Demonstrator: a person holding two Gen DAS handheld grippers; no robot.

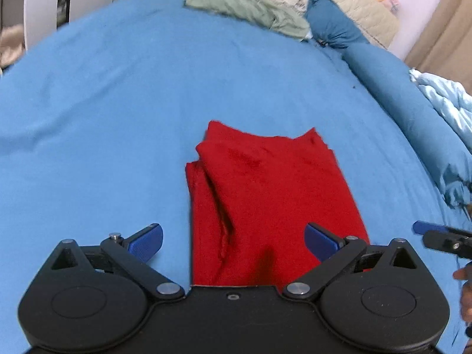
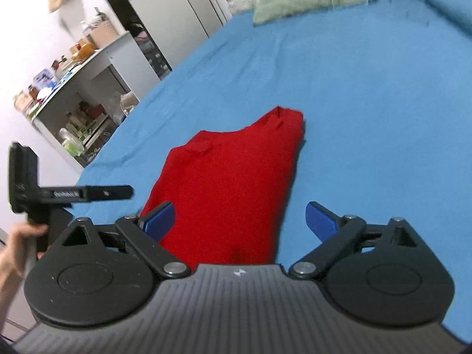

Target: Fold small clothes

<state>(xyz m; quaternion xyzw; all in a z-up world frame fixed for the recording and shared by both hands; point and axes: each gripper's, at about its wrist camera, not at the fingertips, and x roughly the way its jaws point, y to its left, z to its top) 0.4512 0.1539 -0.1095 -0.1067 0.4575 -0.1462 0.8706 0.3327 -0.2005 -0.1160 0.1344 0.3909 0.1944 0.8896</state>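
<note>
Blue bed sheet [image 1: 118,103], folded red garment [image 1: 265,191]; shelf [image 2: 88,67] in right view only; left gripper [image 1: 233,240] and right gripper [image 2: 240,221] agape, empty.

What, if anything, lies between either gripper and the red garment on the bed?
Nothing visible. The red garment lies folded on the blue sheet, directly ahead of the open left gripper and open right gripper. The green cloth sits far beyond it.

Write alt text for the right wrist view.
A folded red garment lies on a blue bedsheet beneath the open, empty right gripper. The left gripper shows at the left edge; a shelf stands beyond.
</note>
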